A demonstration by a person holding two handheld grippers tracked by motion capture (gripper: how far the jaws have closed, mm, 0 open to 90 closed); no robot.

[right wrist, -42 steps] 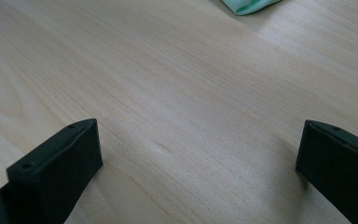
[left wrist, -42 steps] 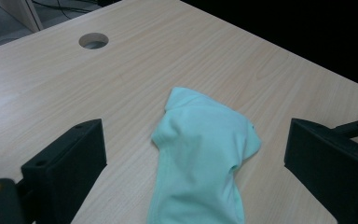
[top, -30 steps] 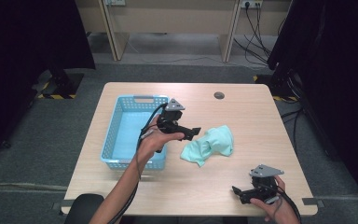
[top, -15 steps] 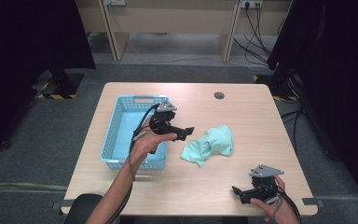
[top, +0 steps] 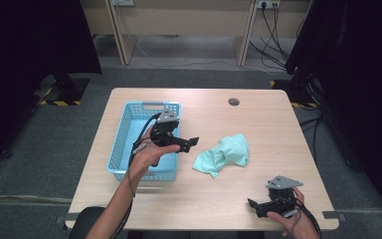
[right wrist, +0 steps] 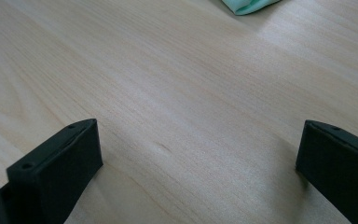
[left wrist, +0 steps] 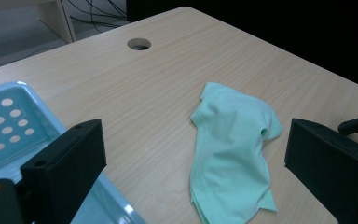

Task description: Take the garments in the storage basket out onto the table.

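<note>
Right gripper [top: 252, 205]: held low at the near right edge of the table [top: 278, 124], jaws spread wide and empty, with bare wood grain between them in the right gripper view. It sits well apart from the cloth.

Cloth [top: 224, 154]: a mint-green fabric piece lying crumpled on the table top, right of centre. The left gripper view shows it [left wrist: 230, 149] bunched into soft folds, with stitched hems along its lower edge and one corner turned outward. Nothing touches it.

Left gripper [top: 193, 142]: held above the right rim of the basket [top: 124, 144], pointing toward the cloth and near it. Jaws stand apart, holding nothing; the cloth lies between them in the left gripper view.

Basket: light blue plastic with perforated walls, standing left of the cloth.

Cable hole [top: 234, 102]: set in the table top toward its far edge.
</note>
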